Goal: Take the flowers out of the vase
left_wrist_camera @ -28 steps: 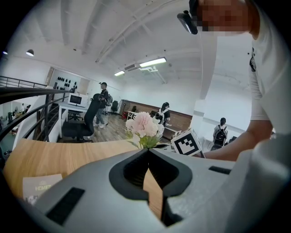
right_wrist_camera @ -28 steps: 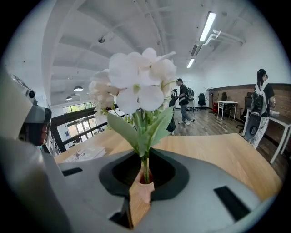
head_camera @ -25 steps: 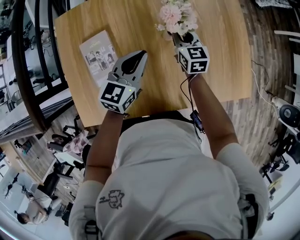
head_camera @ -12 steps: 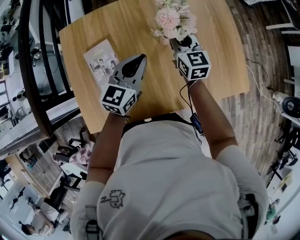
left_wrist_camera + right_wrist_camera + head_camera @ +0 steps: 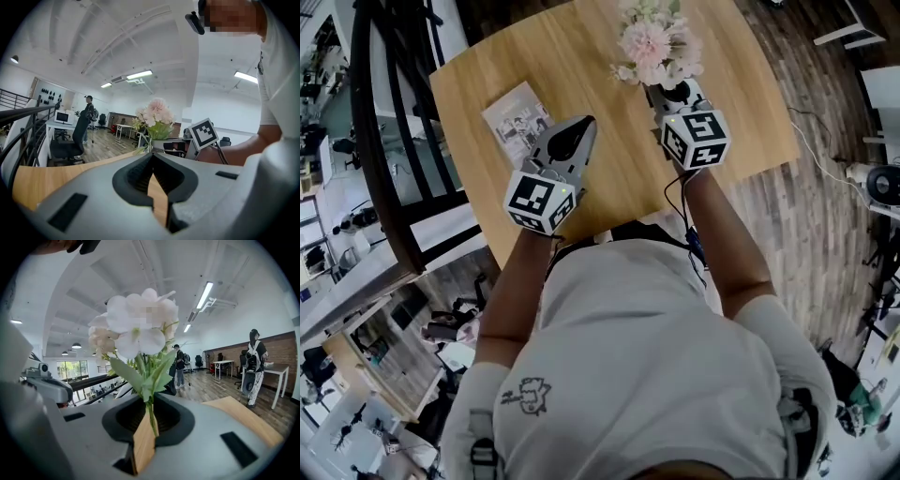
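**Lifting the flowers clear: right gripper procedure**

We find the flowers point(image 5: 654, 45) over the far side of the counter point(image 5: 581, 56), held by the right gripper point(image 5: 667, 90). In the right gripper view its jaws are closed narrowly on the green stems point(image 5: 151, 420), with leaves and pale pink and white blooms rising above them. We cannot make out the vase in any view, so we cannot confirm whether the stem ends have cleared its mouth.

The left gripper point(image 5: 584, 125) hangs over the counter to the left of the flowers, just right of a booklet point(image 5: 517, 120). Its jaws are drawn together at the tips with nothing between them.

To do this step well:

1. We hold the grip on the stems at its present narrow setting. A looser grip risks dropping the bunch, while a tighter one risks crushing thin stems.
2. We judge that the lift should follow the line of the stems, straight up, so that no leaf catches on a rim.
3. We keep the blooms upright and avoid rolling the wrist.
4. We keep the left gripper apart from the bunch, ready to steady the vase if needed.
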`<state>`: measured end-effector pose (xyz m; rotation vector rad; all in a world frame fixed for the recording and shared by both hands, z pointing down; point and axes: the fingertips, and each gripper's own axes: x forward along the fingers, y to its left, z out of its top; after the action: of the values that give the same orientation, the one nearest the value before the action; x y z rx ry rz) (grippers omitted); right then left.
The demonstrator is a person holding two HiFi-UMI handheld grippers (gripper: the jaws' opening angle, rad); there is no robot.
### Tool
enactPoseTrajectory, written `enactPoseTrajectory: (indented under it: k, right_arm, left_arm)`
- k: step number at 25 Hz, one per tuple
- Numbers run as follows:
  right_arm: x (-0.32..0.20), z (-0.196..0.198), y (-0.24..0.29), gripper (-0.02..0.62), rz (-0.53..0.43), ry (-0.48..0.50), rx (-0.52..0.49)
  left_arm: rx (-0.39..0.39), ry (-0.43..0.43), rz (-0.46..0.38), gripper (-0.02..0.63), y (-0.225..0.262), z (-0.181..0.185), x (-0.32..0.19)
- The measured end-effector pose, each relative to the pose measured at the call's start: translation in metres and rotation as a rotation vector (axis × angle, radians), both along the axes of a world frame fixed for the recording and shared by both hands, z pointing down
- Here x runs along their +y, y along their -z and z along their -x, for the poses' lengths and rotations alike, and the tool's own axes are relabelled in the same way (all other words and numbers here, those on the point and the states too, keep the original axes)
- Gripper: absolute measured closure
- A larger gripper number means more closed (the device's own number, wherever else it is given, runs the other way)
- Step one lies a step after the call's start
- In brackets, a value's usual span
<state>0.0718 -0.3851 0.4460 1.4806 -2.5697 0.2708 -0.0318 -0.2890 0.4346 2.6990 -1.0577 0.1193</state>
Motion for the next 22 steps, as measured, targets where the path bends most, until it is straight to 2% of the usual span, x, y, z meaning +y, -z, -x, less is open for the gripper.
enactPoseTrajectory:
  k: [14, 22]
  right_arm:
    - [0.171, 0.037, 0.026, 0.541, -0.022, -0.099, -0.07]
    - [0.255, 0.04, 0.03, 0.541, -0.004, -0.094, -0.052]
  left_arm:
    - [-0.007, -0.162, -0.005, 0.601, 0.001, 0.042, 0.131]
    - [0.004, -0.177, -0.023, 0.601, 0.013, 0.048, 0.184]
